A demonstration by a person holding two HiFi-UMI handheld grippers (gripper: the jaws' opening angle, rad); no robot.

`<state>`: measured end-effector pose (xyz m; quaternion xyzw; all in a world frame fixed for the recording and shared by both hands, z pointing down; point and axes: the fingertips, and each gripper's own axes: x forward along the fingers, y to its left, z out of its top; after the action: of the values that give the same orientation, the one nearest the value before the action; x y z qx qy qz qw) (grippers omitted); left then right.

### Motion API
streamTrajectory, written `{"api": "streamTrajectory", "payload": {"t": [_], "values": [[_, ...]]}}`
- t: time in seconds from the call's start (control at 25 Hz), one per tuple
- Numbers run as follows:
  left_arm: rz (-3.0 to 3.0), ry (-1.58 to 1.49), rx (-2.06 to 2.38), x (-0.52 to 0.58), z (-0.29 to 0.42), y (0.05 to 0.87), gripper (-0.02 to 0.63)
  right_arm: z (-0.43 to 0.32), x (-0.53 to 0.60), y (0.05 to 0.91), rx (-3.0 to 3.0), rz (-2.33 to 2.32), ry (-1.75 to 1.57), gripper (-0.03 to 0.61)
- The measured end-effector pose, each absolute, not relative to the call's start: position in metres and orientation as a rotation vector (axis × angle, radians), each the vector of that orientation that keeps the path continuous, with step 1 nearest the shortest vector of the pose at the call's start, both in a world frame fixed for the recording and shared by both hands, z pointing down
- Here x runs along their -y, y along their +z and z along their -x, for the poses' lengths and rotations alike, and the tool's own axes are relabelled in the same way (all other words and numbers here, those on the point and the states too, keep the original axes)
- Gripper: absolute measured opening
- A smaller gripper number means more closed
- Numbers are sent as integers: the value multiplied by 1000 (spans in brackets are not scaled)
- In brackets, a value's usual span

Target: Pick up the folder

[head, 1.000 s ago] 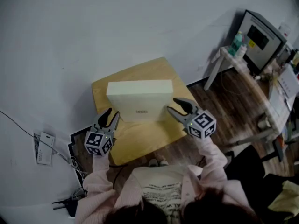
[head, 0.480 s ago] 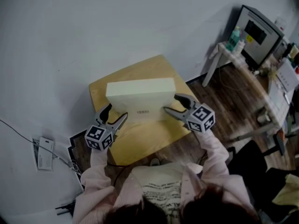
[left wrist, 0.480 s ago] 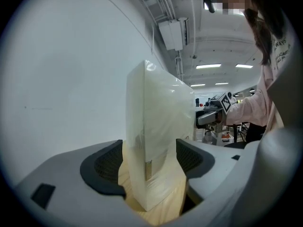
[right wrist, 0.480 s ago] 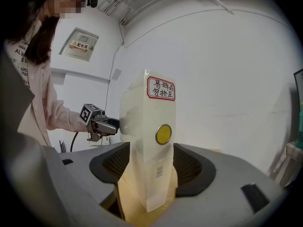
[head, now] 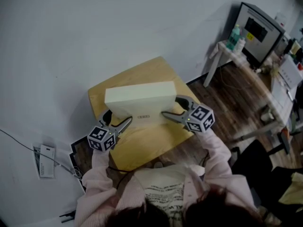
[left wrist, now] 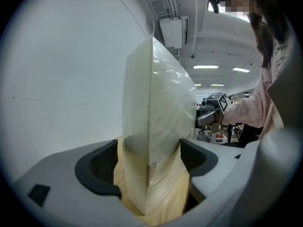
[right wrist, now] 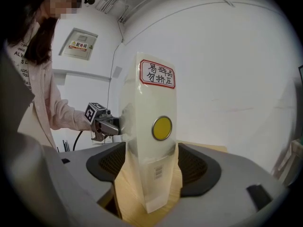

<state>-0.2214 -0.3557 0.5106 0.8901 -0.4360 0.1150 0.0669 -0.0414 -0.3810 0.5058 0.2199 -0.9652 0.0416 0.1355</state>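
A pale cream folder [head: 139,98] stands upright on its long edge on a small wooden table [head: 142,143]. My left gripper [head: 117,119] is at its left end, jaws opening, and the folder's end [left wrist: 156,126] sits between the pads without being pressed. My right gripper [head: 170,106] straddles the right end in the same way, jaws opening. In the right gripper view that end [right wrist: 151,145] bears a red-framed label and a yellow round sticker. Each gripper view shows the other gripper at the folder's far end: the right gripper [left wrist: 213,112] and the left gripper [right wrist: 102,122].
The table stands against a white wall. A white desk [head: 222,56] with a monitor [head: 258,32] and bottles [head: 235,37] is at the upper right. Cables and a card [head: 41,155] lie at the left. A dark chair [head: 255,169] is at the lower right.
Both grippers have moved forward and down to the folder's ends, their jaws spreading wider. They now straddle the ends; before, they were short of the folder.
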Motion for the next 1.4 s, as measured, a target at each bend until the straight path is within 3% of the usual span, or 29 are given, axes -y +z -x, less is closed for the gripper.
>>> {"api": "streamTrajectory", "payload": {"t": [1.4], "values": [[-2685,293,1326,357,211,501,414,49,380,495,2821,-620,74,327]]}}
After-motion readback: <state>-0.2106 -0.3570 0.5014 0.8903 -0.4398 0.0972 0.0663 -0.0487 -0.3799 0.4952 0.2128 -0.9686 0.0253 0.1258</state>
